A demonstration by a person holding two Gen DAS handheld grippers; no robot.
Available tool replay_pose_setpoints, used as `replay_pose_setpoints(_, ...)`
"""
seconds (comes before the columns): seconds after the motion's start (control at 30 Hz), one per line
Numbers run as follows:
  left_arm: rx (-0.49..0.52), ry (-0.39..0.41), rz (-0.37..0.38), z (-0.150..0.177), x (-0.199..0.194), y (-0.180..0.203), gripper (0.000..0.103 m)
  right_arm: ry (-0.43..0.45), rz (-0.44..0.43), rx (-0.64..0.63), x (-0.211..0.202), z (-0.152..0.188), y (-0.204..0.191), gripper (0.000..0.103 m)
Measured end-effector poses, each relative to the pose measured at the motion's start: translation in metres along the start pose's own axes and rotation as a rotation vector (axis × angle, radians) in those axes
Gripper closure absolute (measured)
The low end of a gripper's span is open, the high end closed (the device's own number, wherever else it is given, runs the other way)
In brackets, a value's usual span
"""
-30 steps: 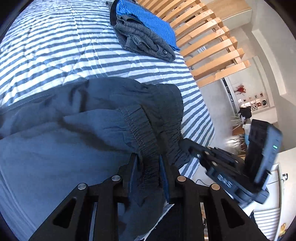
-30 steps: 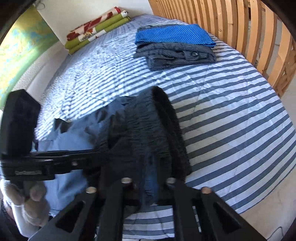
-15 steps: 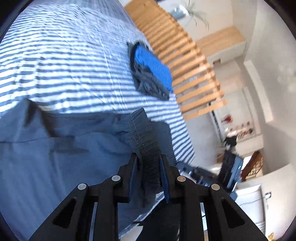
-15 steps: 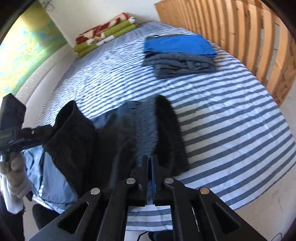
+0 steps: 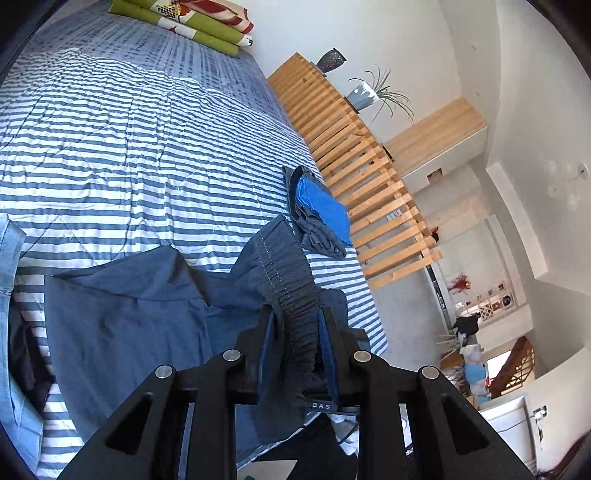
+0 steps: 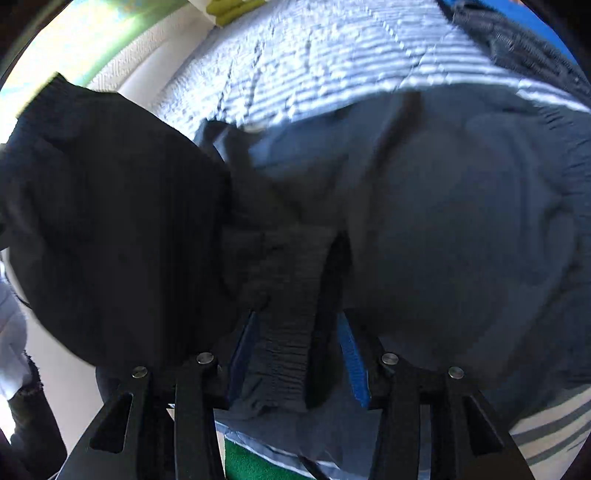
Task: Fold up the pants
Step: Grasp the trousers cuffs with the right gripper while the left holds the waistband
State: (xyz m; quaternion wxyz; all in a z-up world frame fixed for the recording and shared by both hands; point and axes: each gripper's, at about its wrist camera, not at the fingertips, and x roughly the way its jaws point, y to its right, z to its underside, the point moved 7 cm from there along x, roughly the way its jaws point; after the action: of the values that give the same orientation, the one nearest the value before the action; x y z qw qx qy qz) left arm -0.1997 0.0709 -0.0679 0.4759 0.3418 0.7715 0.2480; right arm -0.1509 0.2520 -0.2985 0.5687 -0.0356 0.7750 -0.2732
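Dark blue pants lie spread on the striped bedspread. My left gripper is shut on their gathered elastic waistband and holds that part lifted off the bed. In the right wrist view, my right gripper points down close over the pants. Its jaws are opening, and a strip of waistband lies loose between them, not pinched. A raised dark fold of the pants fills the left of that view, which is blurred.
A folded stack of blue and grey clothes sits near the bed's right edge, beside a wooden slatted rail. Rolled green and red blankets lie at the far end. A light blue garment shows at the left edge.
The left gripper has risen with the waistband, and its view now takes in more of the bed. The right gripper has opened from a tight grip and dropped closer to the pants.
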Motion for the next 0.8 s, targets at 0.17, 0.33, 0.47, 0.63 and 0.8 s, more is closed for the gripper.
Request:
replay_pose_setpoints(0.17,0.004,0.014,0.006,0.001,-0.007,0.004,0.078,0.013,0.063,-0.039,0.011,-0.002,-0.013,0.079)
replay_pose_setpoints(0.33,0.042,0.025,0.013,-0.003,-0.014,0.019,0.078,0.129,0.115,-0.061,-0.032,-0.011,-0.016,0.08)
replay_pose_setpoints(0.47,0.07,0.007,0.021,-0.007,0.002,0.035,0.078,0.216,0.226,-0.041,-0.078,-0.026,0.017,0.08)
replay_pose_setpoints(0.63,0.124,-0.069,0.06,0.002,0.054,0.067,0.078,0.267,0.347,0.047,-0.102,-0.034,0.074,0.08)
replay_pose_setpoints(0.8,0.195,-0.217,0.047,0.03,0.133,0.097,0.078,0.255,0.407,0.007,-0.1,-0.028,0.1,0.08)
